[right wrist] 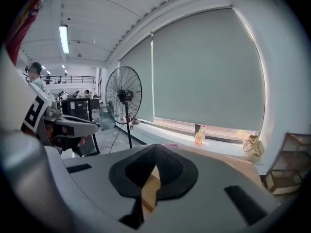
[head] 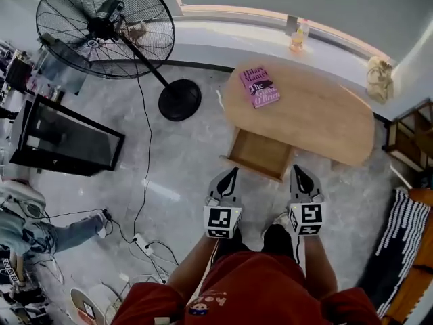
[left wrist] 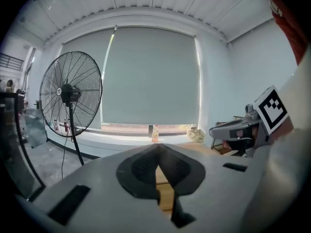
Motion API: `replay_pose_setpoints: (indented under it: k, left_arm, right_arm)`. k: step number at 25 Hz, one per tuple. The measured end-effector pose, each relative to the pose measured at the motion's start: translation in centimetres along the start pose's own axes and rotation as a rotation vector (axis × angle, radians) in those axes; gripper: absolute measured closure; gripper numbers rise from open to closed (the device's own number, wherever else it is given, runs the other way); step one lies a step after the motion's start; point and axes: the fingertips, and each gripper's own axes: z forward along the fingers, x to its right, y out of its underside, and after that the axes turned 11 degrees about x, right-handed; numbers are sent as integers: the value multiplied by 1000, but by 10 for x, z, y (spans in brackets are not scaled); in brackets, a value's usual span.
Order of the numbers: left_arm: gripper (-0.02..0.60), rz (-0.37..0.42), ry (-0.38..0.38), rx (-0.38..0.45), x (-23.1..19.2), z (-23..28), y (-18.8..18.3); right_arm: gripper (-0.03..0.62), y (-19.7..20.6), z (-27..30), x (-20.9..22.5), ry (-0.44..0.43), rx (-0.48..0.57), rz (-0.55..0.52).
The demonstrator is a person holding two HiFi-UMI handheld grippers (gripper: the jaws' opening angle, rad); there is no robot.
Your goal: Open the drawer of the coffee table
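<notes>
The oval wooden coffee table stands ahead of me, below the window sill. Its drawer is pulled out toward me and looks empty. A pink book lies on the tabletop's left end. My left gripper and right gripper hang side by side over the floor, short of the drawer front, touching nothing. Both have their jaws together with nothing between them. In the left gripper view the left gripper points at the window over the table. The right gripper points the same way in its own view.
A big black standing fan with a round base stands left of the table. A black cabinet and floor cables lie further left, near a crouching person. A bottle and a bag sit on the sill.
</notes>
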Motion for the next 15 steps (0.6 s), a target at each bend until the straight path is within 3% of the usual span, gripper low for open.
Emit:
replay_pose_setpoints:
  k: [15]
  left_arm:
    - [575, 95, 3, 122, -14, -27, -112]
  right_arm:
    - [597, -114, -38, 2, 29, 99, -92]
